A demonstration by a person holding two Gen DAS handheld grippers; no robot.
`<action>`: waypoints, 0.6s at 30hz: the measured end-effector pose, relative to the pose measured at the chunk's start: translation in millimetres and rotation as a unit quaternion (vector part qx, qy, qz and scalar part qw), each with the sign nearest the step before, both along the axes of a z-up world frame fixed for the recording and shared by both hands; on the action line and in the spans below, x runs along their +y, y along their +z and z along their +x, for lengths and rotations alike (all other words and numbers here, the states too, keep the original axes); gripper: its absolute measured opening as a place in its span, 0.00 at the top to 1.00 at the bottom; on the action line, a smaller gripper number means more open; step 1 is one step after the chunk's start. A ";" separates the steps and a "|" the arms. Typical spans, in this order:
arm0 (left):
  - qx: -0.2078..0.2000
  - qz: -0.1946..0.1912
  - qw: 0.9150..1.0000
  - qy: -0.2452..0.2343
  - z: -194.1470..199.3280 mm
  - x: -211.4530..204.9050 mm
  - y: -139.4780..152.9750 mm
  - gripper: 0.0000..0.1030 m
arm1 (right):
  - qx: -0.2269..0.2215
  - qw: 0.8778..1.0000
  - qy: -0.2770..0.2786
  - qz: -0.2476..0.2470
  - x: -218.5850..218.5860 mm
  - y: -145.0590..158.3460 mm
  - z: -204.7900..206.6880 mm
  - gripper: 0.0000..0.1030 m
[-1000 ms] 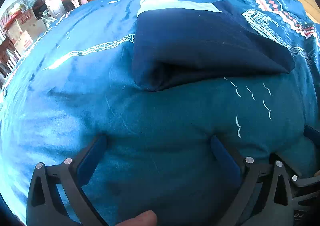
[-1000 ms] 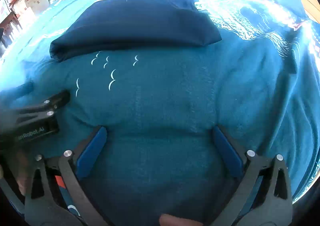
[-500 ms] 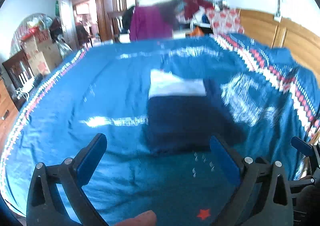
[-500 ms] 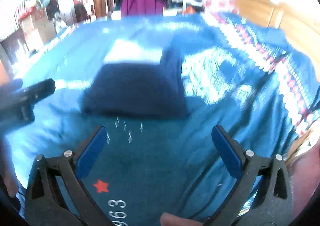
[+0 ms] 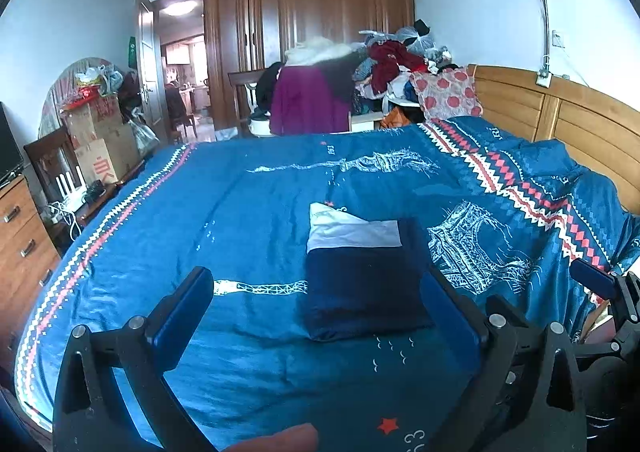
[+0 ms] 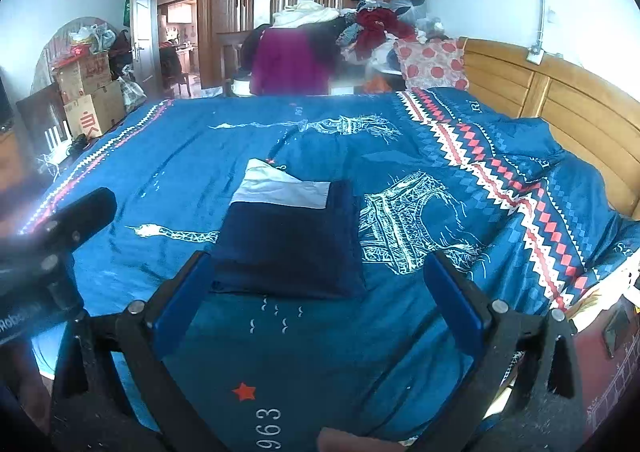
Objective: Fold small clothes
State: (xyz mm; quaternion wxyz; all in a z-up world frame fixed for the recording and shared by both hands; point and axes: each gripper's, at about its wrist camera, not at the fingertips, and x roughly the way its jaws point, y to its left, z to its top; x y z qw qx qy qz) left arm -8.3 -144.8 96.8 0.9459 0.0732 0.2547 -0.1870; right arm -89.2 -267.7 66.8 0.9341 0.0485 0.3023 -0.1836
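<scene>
A folded navy garment with a white band lies mid-bed on the blue bedspread, at twelve o'clock from both grippers. Left gripper and right gripper hover, fingers spread, empty. "963" is printed on the spread.

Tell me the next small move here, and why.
Probably keep both tongs clear and reach for another garment: the navy garment lies as a neat folded rectangle on the bedspread, and the left tongs and right tongs are open, holding nothing.
</scene>
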 end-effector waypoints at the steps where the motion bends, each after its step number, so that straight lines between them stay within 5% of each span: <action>1: -0.001 -0.001 1.000 0.002 -1.0 2.5 1.7 0.00 | -0.002 1.000 0.001 0.004 0.9 1.3 -1.4 0.00; 18: 0.021 0.001 1.000 0.007 6.2 6.8 -6.6 0.00 | 0.017 1.000 -0.001 0.023 14.6 -4.5 4.9 0.00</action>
